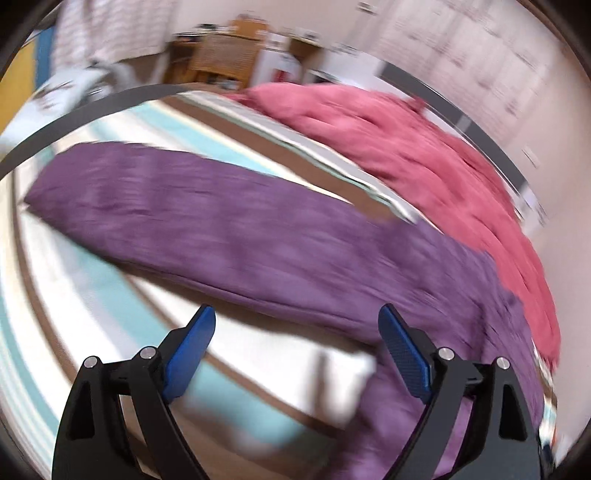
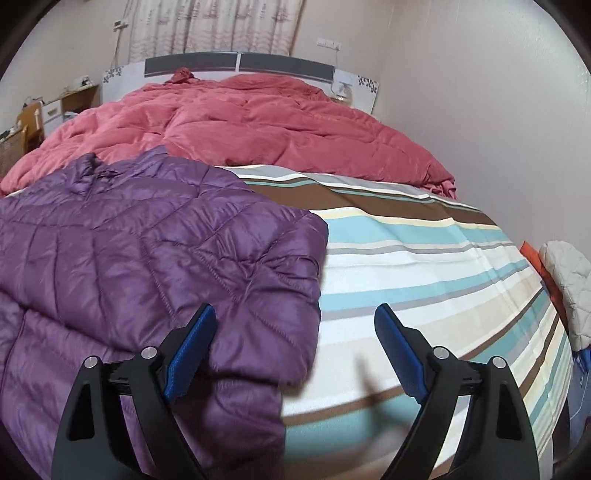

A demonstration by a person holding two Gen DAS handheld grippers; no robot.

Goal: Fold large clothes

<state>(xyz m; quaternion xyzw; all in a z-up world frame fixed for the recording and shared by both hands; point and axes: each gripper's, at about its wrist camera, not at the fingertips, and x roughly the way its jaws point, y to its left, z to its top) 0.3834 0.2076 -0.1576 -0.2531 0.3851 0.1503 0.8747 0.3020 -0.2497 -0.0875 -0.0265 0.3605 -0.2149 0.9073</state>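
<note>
The bed point(image 2: 424, 258) fills most of the room, dressed in a sheet striped in white, teal, brown and grey. A grey-and-white headboard point(image 2: 240, 64) stands at its far end, with a patterned curtain point(image 2: 218, 26) above it.

A pink-red quilt point(image 2: 251, 122) lies bunched across the far part of the bed, reaching the headboard; in the left wrist view it appears as a blurred pink mass point(image 1: 424, 155).

The purple quilted jacket point(image 2: 147, 251) lies on the near left part of the striped sheet, its far edge touching or overlapping the quilt. One sleeve runs toward the near edge of the bed. The left wrist view shows the same jacket point(image 1: 229, 236) stretched across the frame, heavily blurred.

A wooden chair point(image 1: 221, 55) and shelving stand against the far wall in the left wrist view; detail cannot be made out.

At the right edge of the bed, a pale quilted item point(image 2: 569, 288) rests over something orange.

Right hand-held gripper point(image 2: 295, 317): jaws spread wide, nothing pinched. Its left finger hangs over the jacket's sleeve, its right finger over bare sheet.

Left hand-held gripper point(image 1: 297, 319): jaws spread wide, nothing between them; it hangs above the jacket's near edge and the sheet.
</note>
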